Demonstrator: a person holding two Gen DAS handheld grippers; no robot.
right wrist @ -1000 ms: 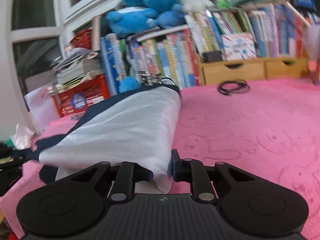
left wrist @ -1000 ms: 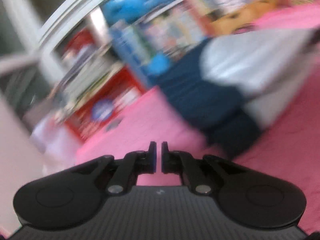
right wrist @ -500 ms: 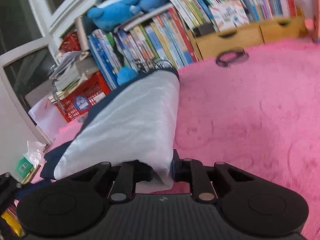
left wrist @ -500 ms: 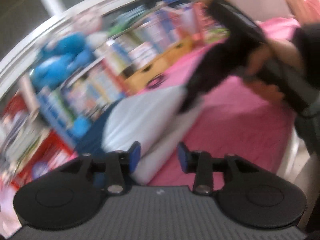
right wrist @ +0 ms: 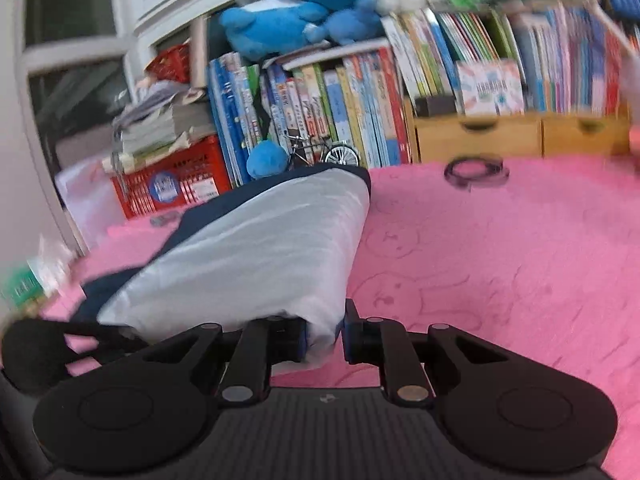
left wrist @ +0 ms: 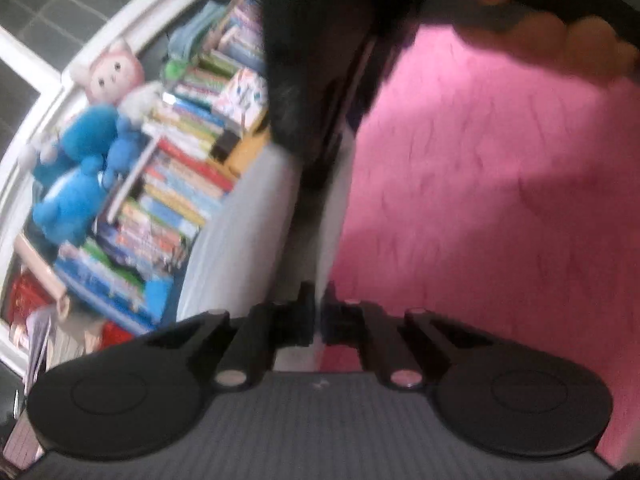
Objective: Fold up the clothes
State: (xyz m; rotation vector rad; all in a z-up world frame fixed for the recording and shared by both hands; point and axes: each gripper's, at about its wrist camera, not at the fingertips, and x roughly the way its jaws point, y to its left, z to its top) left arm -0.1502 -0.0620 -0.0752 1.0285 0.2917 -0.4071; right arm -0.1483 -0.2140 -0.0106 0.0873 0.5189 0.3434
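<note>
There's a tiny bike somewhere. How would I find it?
Look at the long row of books behind the pink blanket. At their foot, just past the far end of the white and navy shirt, stands the bike. It is the only thin metal thing with spoked wheels, beside a round blue plush.

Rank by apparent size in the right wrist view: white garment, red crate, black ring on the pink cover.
1. white garment, though nearest the camera.
2. red crate.
3. black ring.
</note>
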